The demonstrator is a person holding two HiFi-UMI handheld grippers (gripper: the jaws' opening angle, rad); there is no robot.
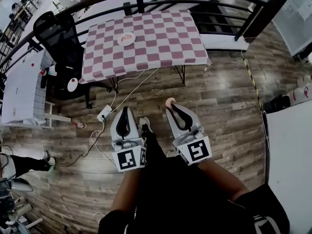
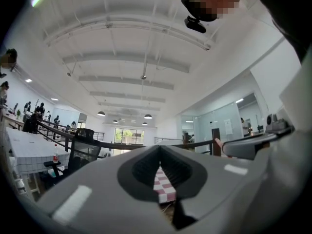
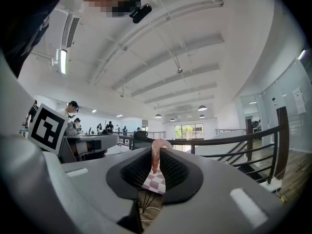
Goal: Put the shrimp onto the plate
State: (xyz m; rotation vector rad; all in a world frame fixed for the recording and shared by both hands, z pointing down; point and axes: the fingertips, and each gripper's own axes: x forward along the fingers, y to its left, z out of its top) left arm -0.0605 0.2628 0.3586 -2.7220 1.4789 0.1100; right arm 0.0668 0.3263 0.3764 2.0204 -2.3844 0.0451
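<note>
A pink shrimp (image 1: 169,102) sticks out from the tips of my right gripper (image 1: 171,108), which is shut on it; in the right gripper view the shrimp (image 3: 155,154) hangs between the black pads. My left gripper (image 1: 123,112) is shut with nothing in it, its tips (image 2: 160,152) pressed together. Both are held low over the wooden floor, well short of the table. A white plate (image 1: 126,39) with some pink shrimp on it sits on the red-and-white checked tablecloth (image 1: 161,43).
A black railing (image 1: 146,6) runs behind the checked table. A black office chair (image 1: 61,40) stands left of it, beside a white desk (image 1: 19,87). A power strip and cables (image 1: 105,112) lie on the floor ahead of me. The person's legs are below the grippers.
</note>
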